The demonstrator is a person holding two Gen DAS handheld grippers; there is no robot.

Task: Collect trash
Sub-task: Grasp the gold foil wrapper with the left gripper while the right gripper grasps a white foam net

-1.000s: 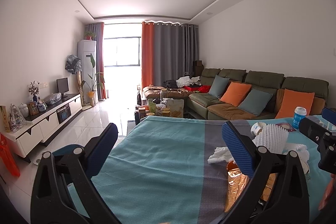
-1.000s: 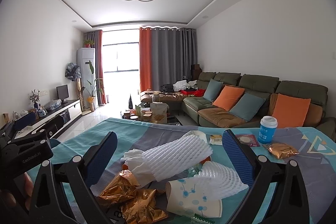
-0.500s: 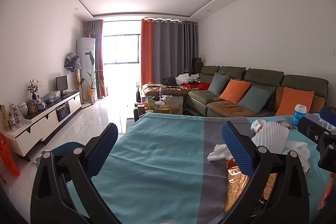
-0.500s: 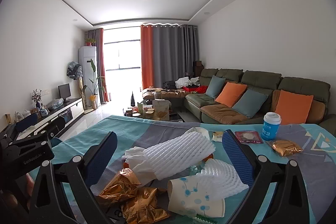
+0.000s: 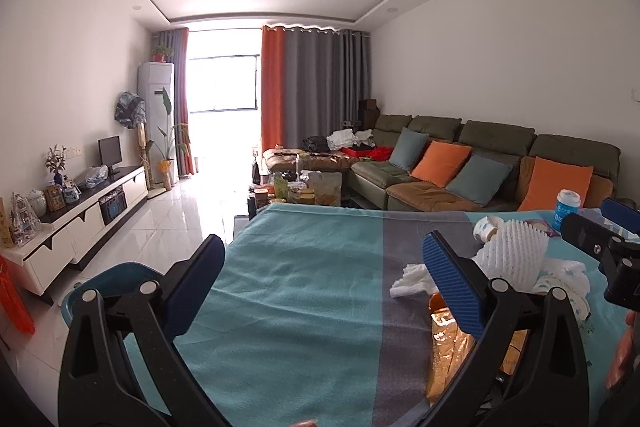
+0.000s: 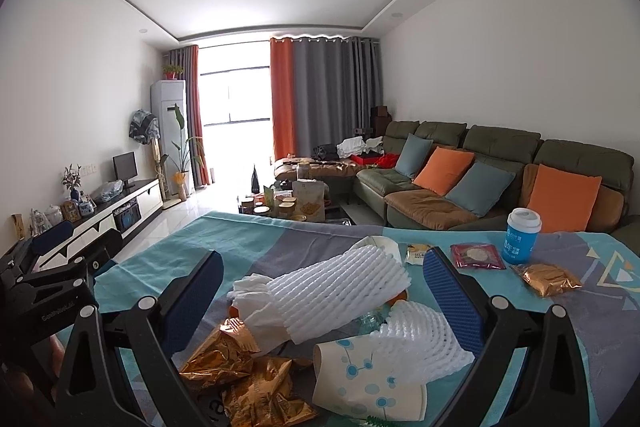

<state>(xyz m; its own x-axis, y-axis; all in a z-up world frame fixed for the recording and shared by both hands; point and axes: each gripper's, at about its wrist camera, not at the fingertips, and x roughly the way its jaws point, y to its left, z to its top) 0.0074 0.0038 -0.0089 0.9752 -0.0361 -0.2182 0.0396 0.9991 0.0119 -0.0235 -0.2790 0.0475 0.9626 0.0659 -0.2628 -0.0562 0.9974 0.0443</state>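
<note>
Blue lidded cup (image 6: pixel 521 242) with unreadable print, gold wrappers (image 6: pixel 236 375), tablecloth (image 5: pixel 304 291)

The left claw (image 5: pixel 320 269) hangs wide apart over the bare teal cloth of the surface (image 5: pixel 304 267). At the right lie a tissue (image 5: pixel 412 277), white foam net (image 5: pixel 510 253), gold wrapper (image 5: pixel 450 339) and, farther off, a blue cup (image 5: pixel 567 209). The right claw (image 5: pixel 600 239) shows at the right edge.
</note>
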